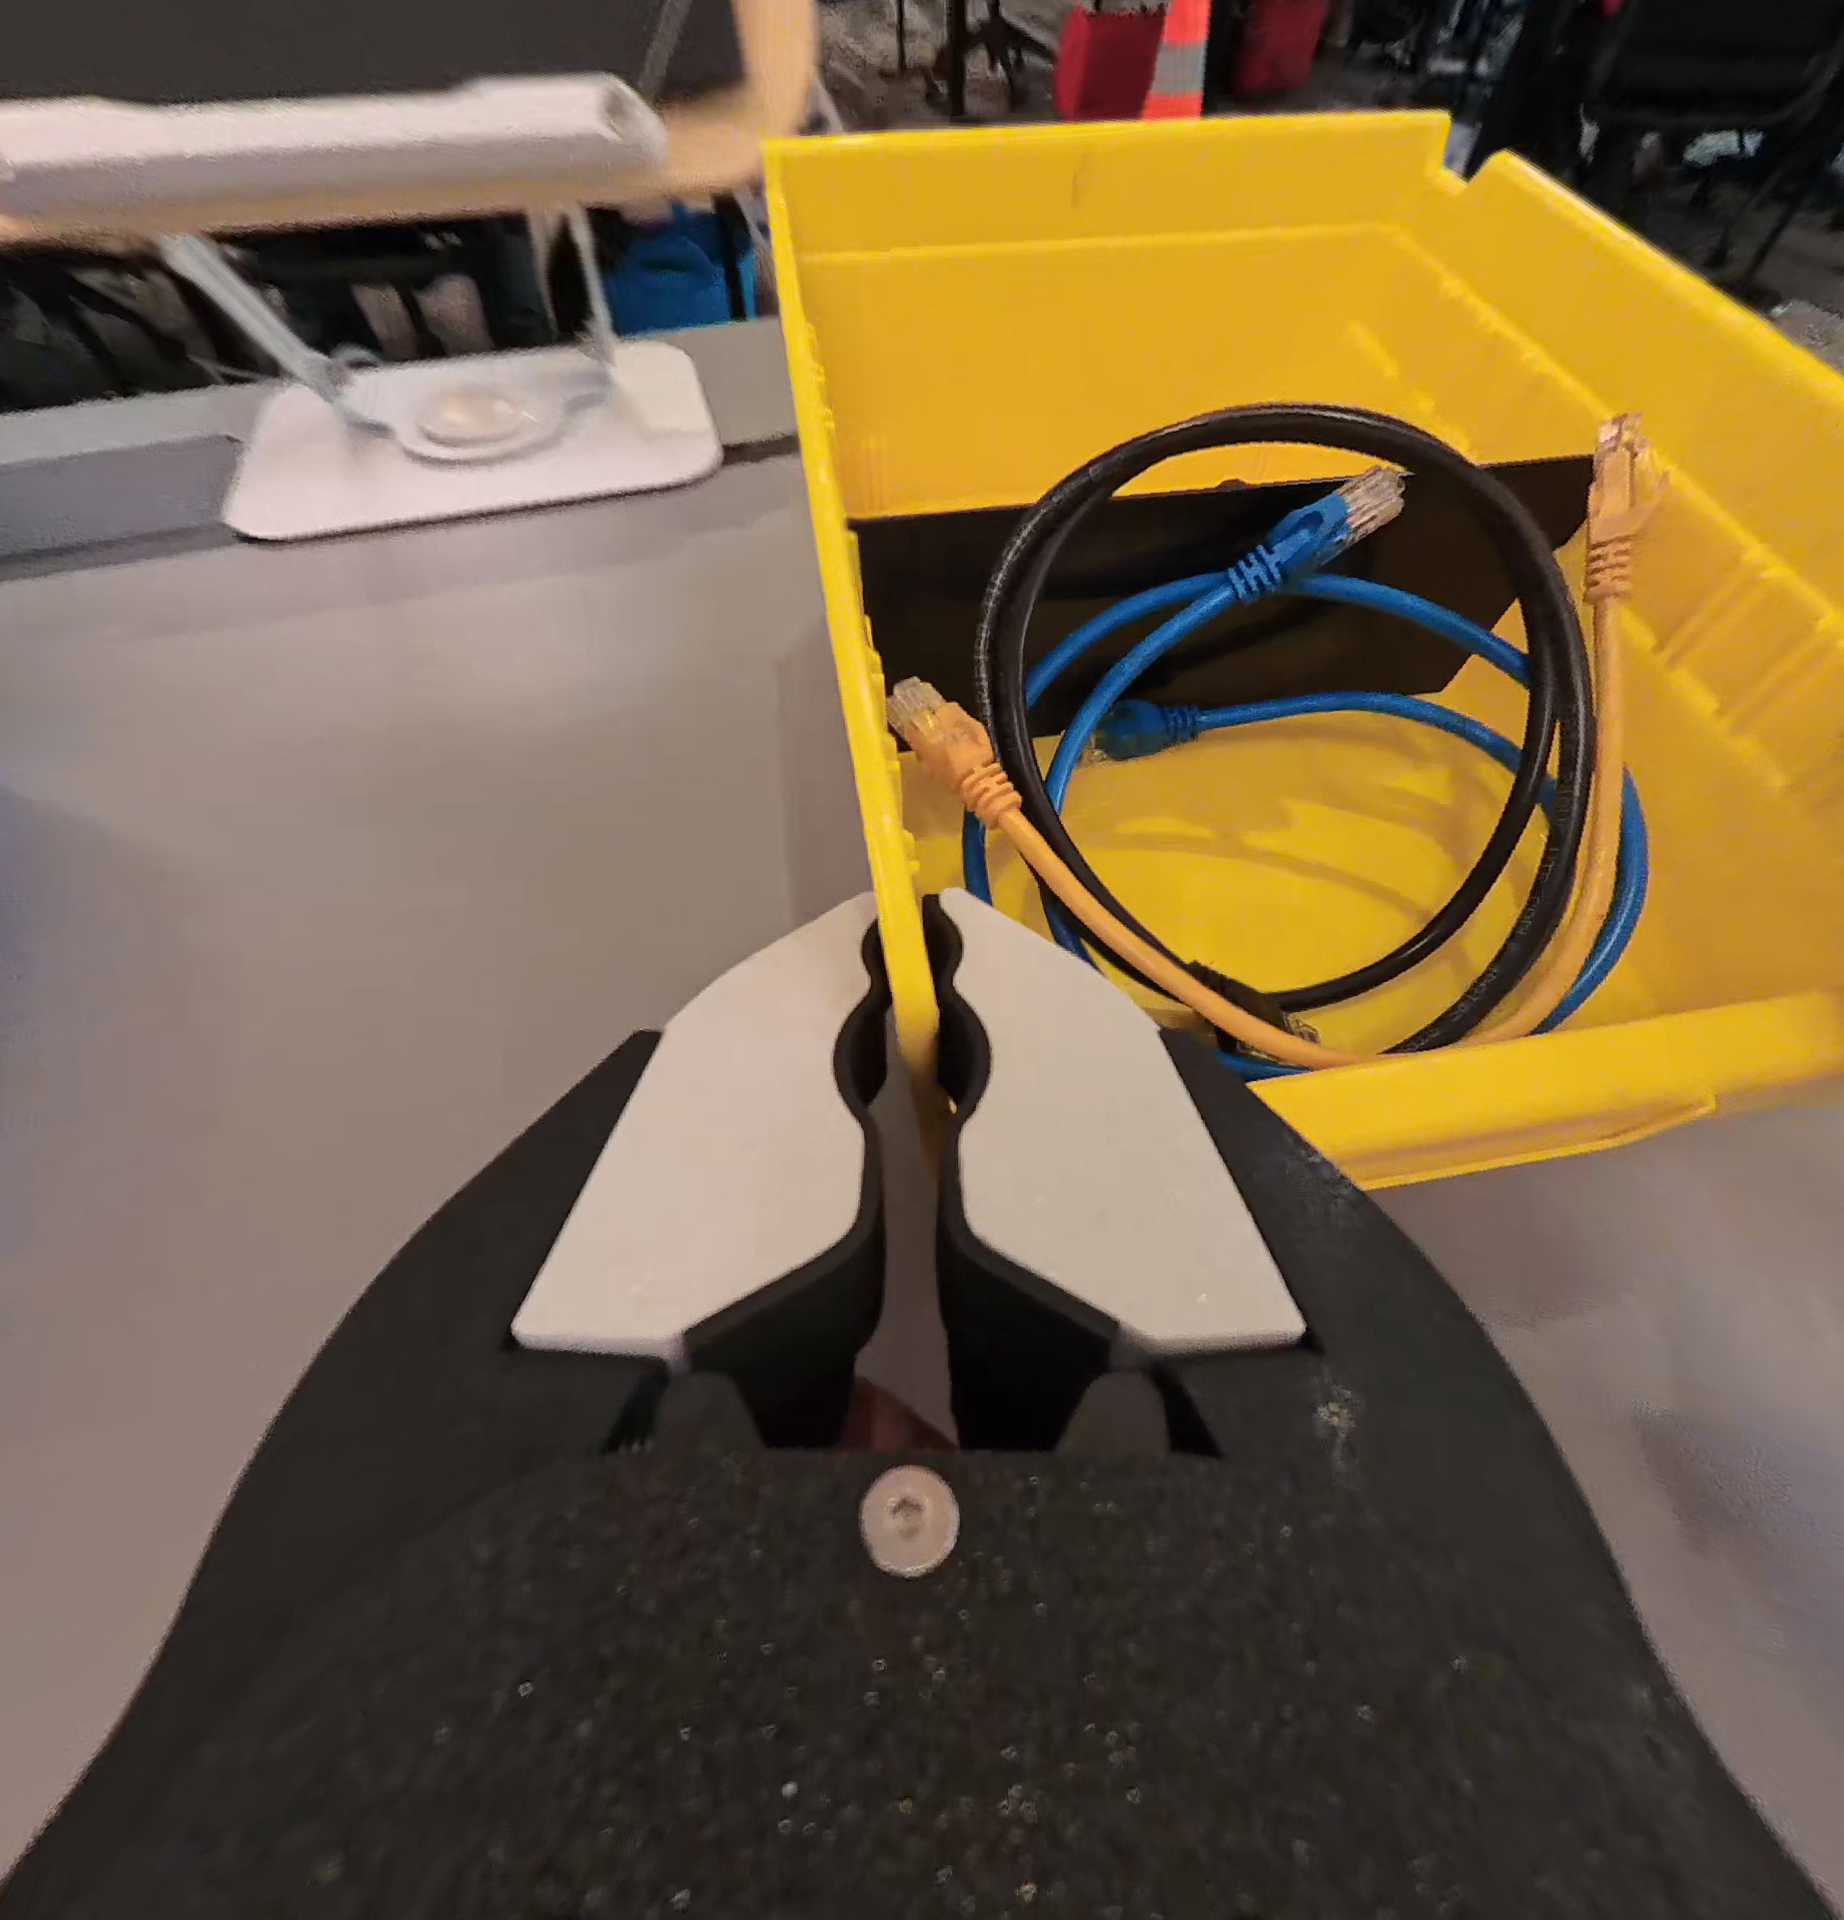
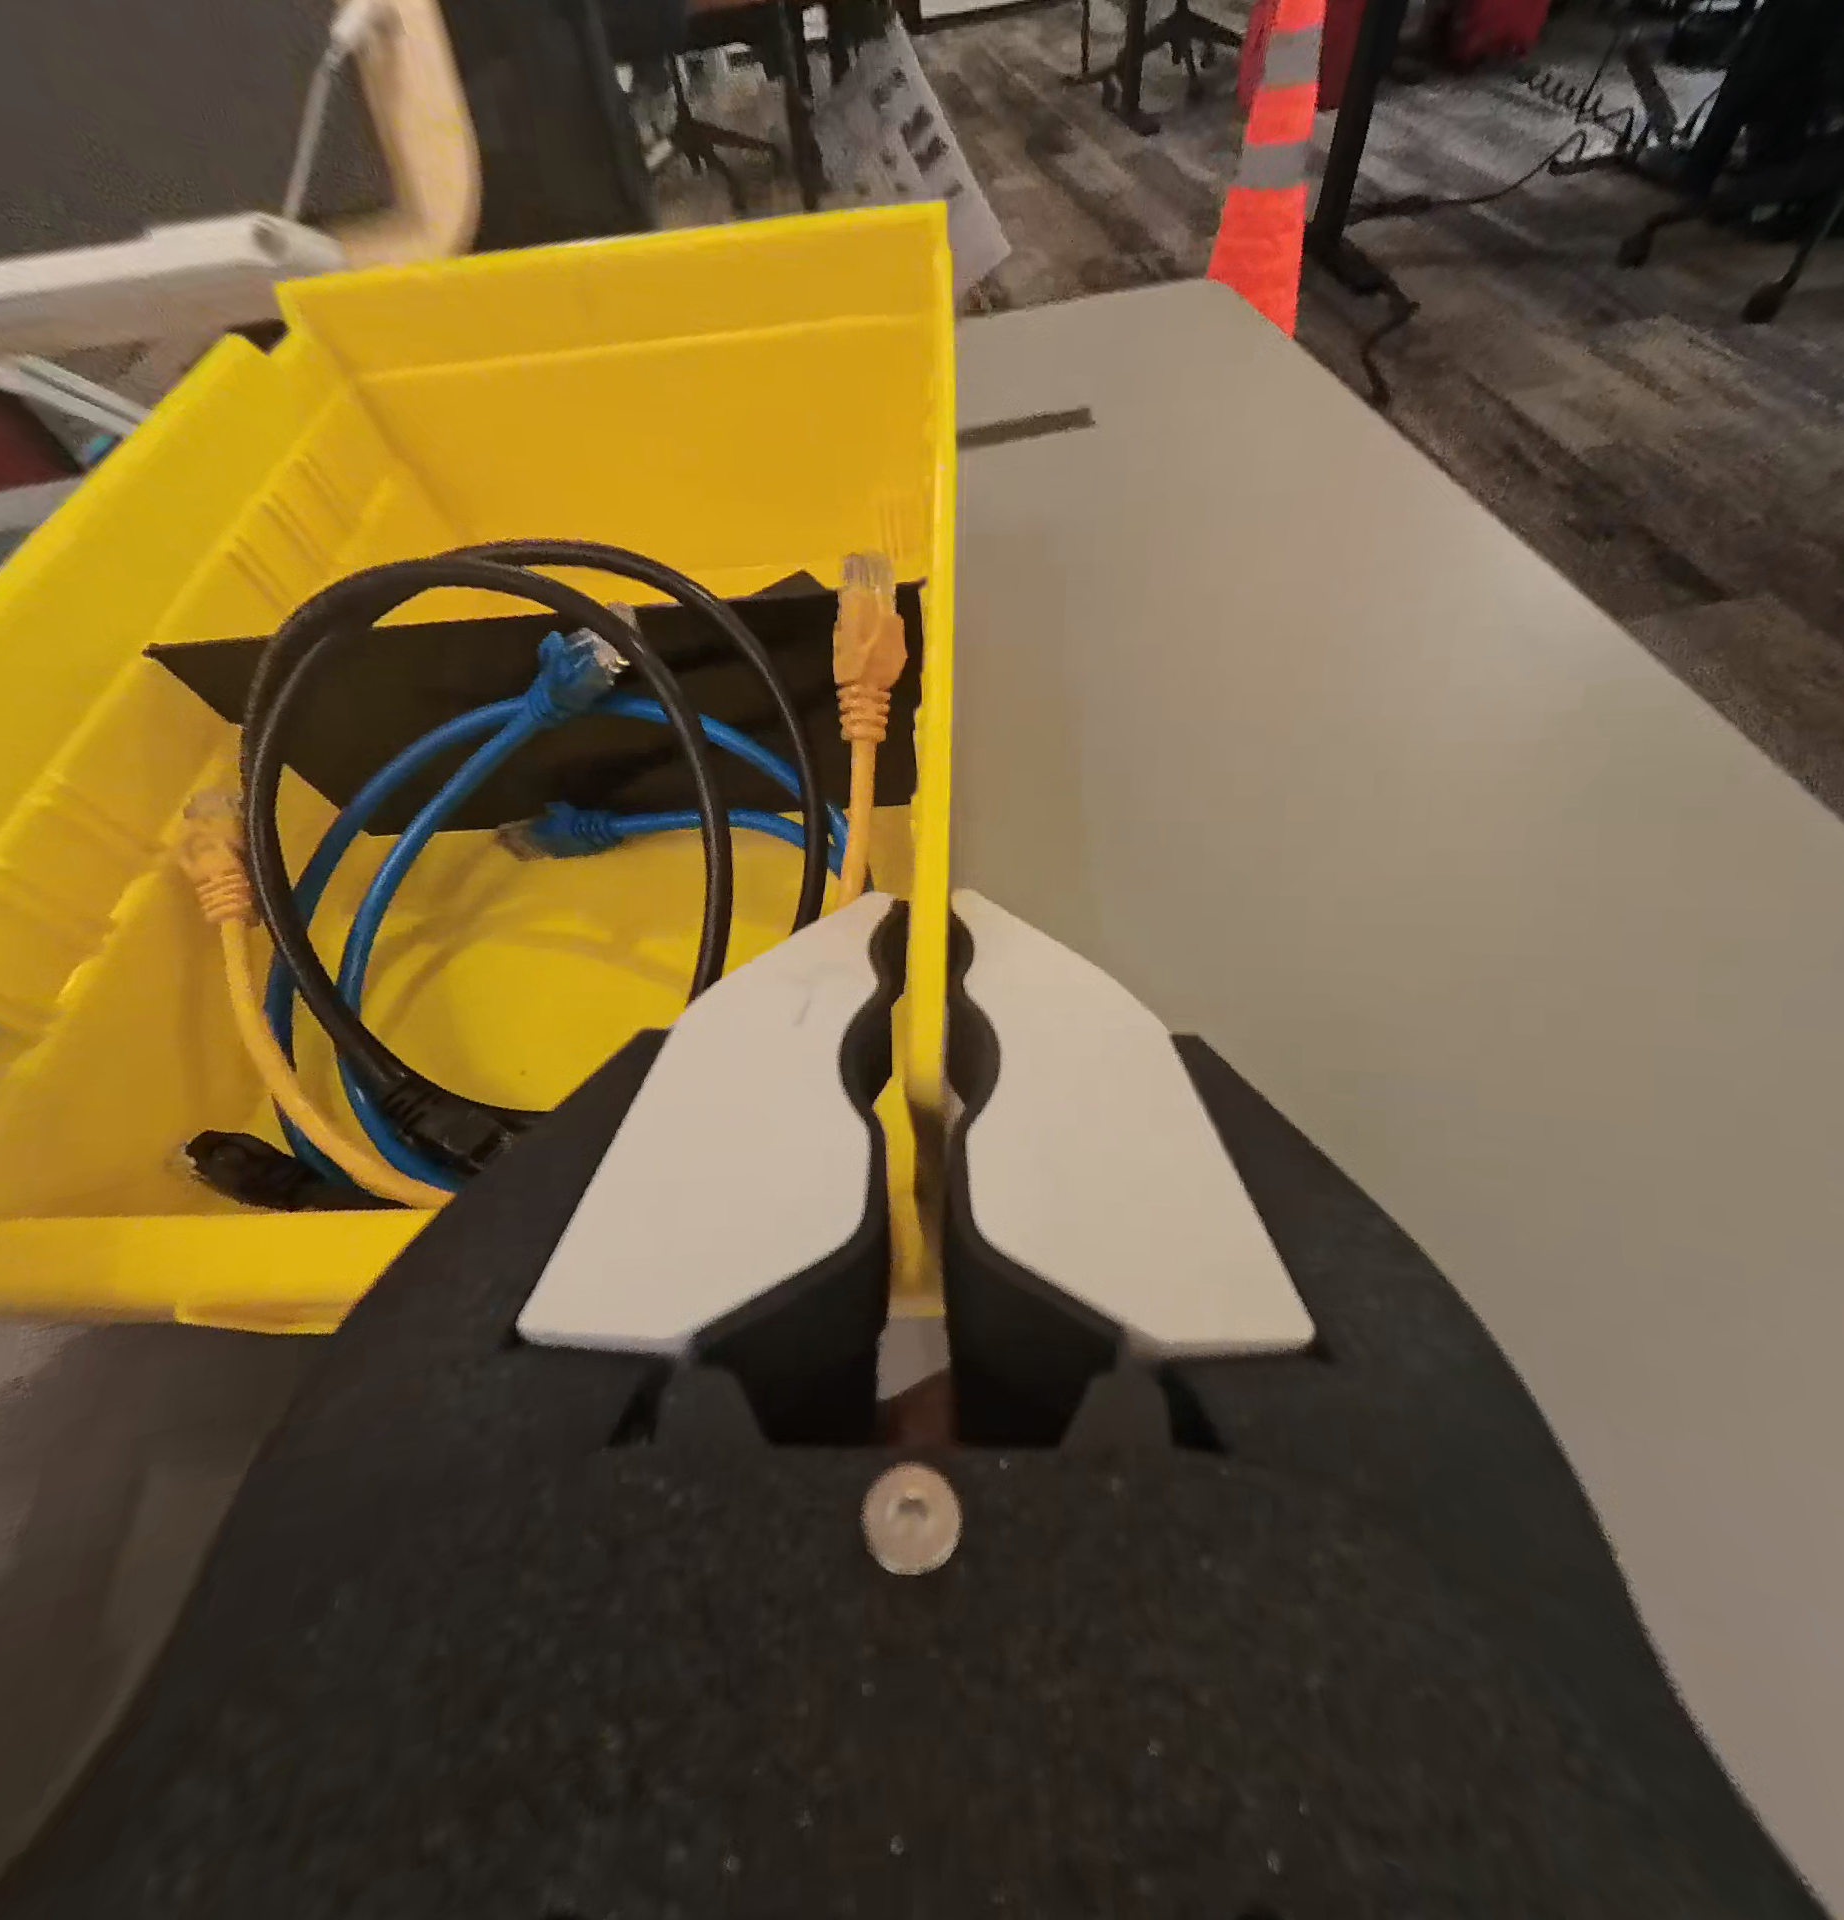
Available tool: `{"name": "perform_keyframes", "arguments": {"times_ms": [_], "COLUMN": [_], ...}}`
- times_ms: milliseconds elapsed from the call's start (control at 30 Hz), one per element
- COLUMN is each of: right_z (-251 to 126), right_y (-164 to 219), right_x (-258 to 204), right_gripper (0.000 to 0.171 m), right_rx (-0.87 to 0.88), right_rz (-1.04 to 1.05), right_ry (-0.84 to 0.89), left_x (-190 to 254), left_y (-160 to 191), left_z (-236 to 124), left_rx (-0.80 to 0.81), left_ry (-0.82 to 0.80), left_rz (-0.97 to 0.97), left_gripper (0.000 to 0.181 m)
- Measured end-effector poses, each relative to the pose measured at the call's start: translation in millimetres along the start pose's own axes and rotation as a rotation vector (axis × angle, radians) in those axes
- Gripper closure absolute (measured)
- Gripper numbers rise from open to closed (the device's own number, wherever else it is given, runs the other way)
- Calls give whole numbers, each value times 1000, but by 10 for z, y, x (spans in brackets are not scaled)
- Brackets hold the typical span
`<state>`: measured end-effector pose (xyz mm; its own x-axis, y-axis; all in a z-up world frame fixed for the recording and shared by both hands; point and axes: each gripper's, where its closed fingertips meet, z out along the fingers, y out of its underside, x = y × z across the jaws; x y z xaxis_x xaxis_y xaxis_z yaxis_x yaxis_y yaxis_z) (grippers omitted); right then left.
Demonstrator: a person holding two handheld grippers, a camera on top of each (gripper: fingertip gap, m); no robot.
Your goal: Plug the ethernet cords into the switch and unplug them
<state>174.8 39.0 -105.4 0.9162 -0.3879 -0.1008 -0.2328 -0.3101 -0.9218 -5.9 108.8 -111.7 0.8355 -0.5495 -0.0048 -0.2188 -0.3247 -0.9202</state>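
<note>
Both grippers, left gripper (image 1: pixel 905 914) and right gripper (image 2: pixel 926 914), are clamping opposite walls of the yellow bin (image 1: pixel 1105 312) holding 3 ethernet cords (image 1: pixel 1302 727), sitting on a grey table (image 2: pixel 1417 831); dark carpet (image 2: pixel 1624 436) is lying beyond.

Left gripper (image 1: pixel 902 914) clamped on yellow bin (image 1: pixel 1105 343) wall; coiled ethernet cords (image 1: pixel 1313 727) inside

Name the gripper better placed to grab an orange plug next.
Right, probably: the upright orange plug stands just inside the bin wall it clamps. Left gripper has one near too, so it's close.
</note>
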Motion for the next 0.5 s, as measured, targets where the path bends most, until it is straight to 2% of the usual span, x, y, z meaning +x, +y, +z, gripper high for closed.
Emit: {"name": "perform_keyframes", "arguments": {"times_ms": [167, 300, 400, 500], "right_z": [-101, -11, 59, 36], "right_y": [3, 255, 404, 386], "right_x": [-905, -1573, -1849, -1904], "right_gripper": [166, 166, 166, 163], "right_rx": [17, -70, -89, -64], "right_rz": [-75, -136, -135, -196], "right_ry": [-122, -181, -204, -241], "left_x": [-829, -1443, -1706, -1772], "left_y": [-34, 244, 421, 453], "left_z": [-438, -646, -686, -646], "left_rx": [25, -50, -91, -68], "left_ry": [-120, -186, -201, -138], "left_rz": [-5, -20, -45, -113], "left_gripper": [178, 178, 177, 176]}}
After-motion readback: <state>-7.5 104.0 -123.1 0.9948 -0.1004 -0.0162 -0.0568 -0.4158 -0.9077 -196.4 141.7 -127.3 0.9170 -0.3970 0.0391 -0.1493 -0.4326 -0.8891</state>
